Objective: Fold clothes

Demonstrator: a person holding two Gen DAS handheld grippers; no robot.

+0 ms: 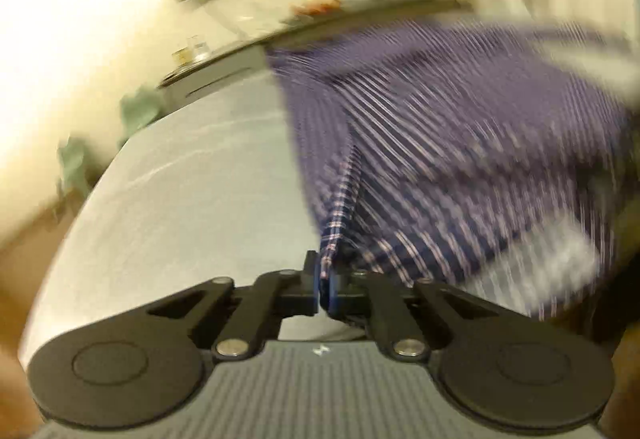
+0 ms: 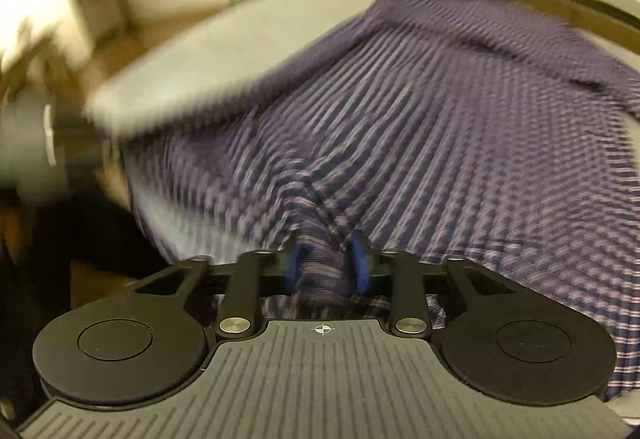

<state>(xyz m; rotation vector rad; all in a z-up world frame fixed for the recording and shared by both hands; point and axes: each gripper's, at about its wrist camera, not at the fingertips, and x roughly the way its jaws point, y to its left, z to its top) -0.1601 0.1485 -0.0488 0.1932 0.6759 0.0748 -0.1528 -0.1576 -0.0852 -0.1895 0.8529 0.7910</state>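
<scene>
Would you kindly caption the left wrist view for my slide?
Left gripper shut on an edge of the plaid shirt, lifted over the grey table.

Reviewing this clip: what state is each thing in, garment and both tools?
Plaid shirt: spread unfolded on the table, gathered at both tools.
Left tool: shut on a thin shirt edge.
Right tool: pads pressing a thick bunch of shirt.

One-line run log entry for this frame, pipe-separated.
step: fold in progress | left gripper: shut on plaid shirt edge | right gripper: shut on bunched fold of it | shirt on grey table | views blurred
</scene>
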